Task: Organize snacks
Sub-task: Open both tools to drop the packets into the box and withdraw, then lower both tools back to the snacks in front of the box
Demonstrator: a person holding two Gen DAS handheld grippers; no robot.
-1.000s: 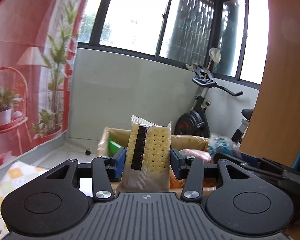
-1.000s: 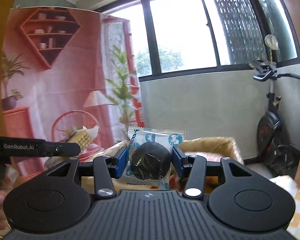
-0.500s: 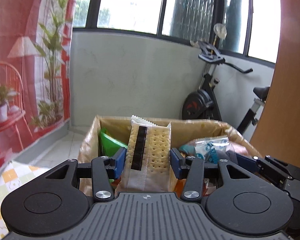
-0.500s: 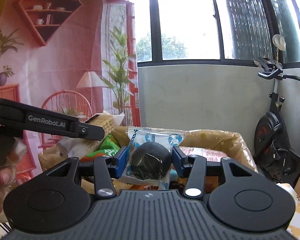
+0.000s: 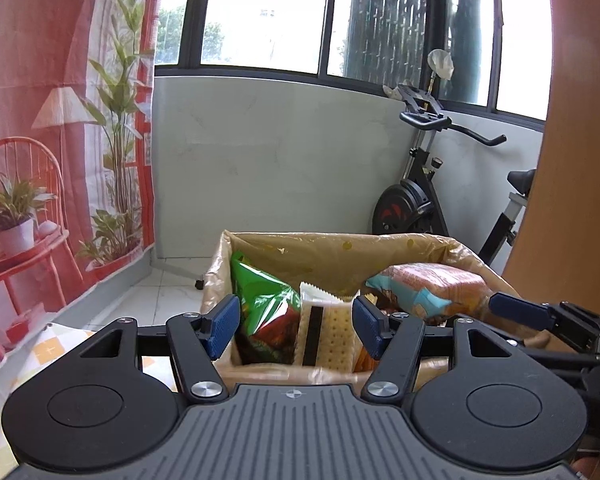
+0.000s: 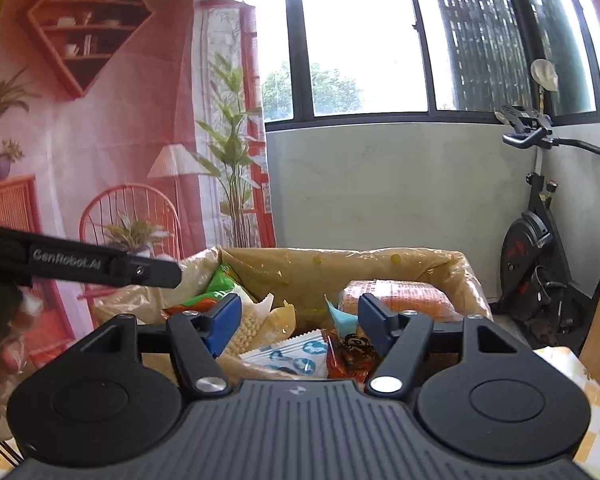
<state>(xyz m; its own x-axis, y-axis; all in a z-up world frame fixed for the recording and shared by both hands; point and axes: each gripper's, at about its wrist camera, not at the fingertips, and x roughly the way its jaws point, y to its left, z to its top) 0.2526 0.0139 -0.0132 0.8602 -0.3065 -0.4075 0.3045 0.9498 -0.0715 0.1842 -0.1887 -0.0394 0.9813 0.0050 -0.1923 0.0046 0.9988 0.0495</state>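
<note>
Left wrist view: left gripper tilted slightly down over the lined box, jaws opening, pads clear of the cracker packet standing inside near the box's near edge beside a green bag. Right gripper likewise over the box, jaws opening, nothing gripped; blue-and-white packet lying below, probably resting on other snacks. Bare liner toward the far wall.

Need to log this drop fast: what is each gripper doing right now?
Left gripper: jaws opening, holding nothing; cracker packet stands free in the box.
Right gripper: jaws opening, empty above the box.
</note>
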